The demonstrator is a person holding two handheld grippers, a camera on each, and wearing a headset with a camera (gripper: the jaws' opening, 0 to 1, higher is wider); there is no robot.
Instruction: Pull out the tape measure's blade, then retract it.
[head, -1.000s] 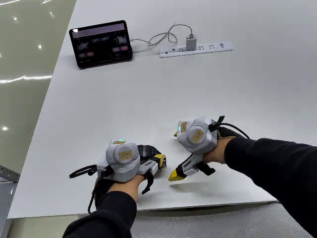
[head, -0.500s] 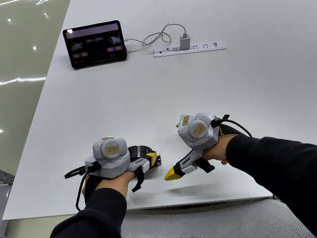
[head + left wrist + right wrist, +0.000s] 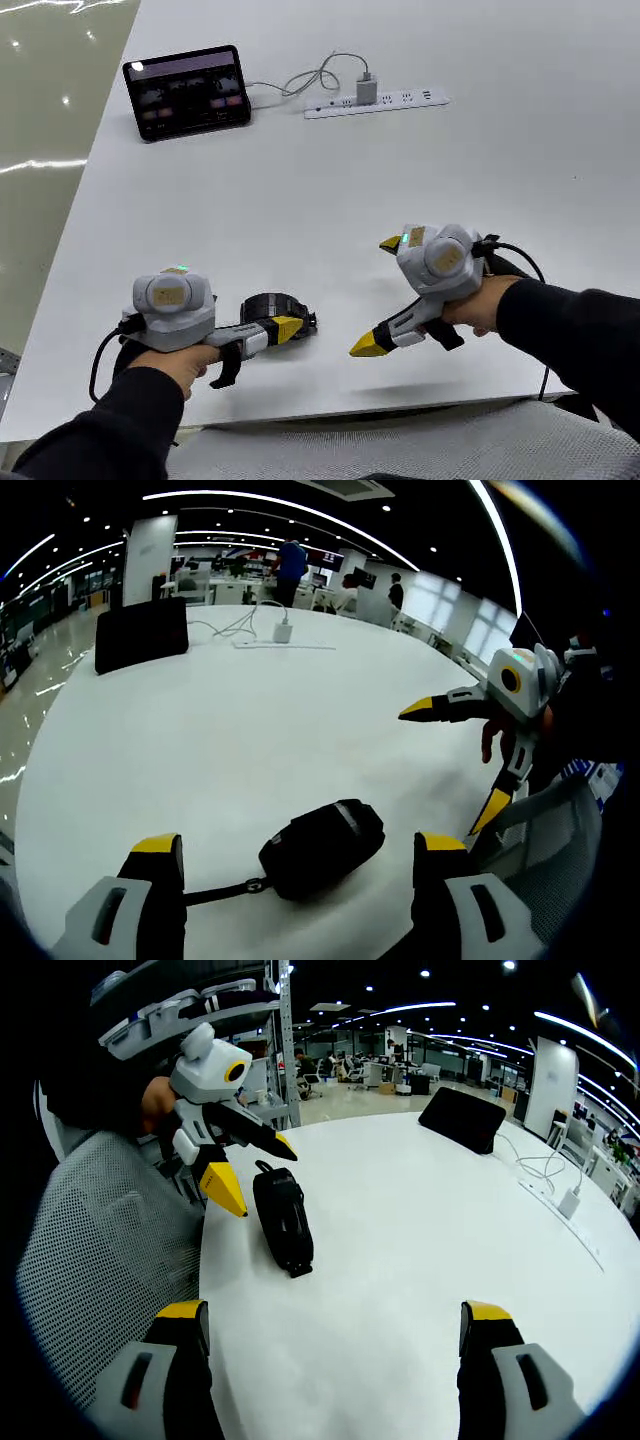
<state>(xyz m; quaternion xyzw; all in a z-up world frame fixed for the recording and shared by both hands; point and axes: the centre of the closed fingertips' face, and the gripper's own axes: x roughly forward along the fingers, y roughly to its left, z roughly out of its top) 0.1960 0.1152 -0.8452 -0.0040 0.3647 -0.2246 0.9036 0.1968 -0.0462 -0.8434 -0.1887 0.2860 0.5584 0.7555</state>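
A black tape measure (image 3: 270, 305) lies on the white table (image 3: 330, 200) near its front edge, with no blade showing. My left gripper (image 3: 283, 320) is open just left of it. In the left gripper view the tape measure (image 3: 322, 848) rests on the table between the two yellow-tipped jaws, untouched, its strap trailing towards the left jaw. My right gripper (image 3: 378, 295) hangs open a short way to the right, holding nothing. Its own view has the tape measure (image 3: 283, 1220) well ahead, with the left gripper (image 3: 256, 1173) beside it. The right gripper (image 3: 452, 761) appears at the right of the left gripper view.
A dark tablet (image 3: 187, 90) stands at the table's far left. Beside it a white power strip (image 3: 375, 100) carries a charger and cable. The table's front edge runs just below both hands, with a mesh chair (image 3: 100, 1250) behind. An office with people fills the background.
The hands have drawn apart: my left gripper slid back to the left, uncovering the tape measure. My right gripper moved right and slightly up. The tape measure stayed put.
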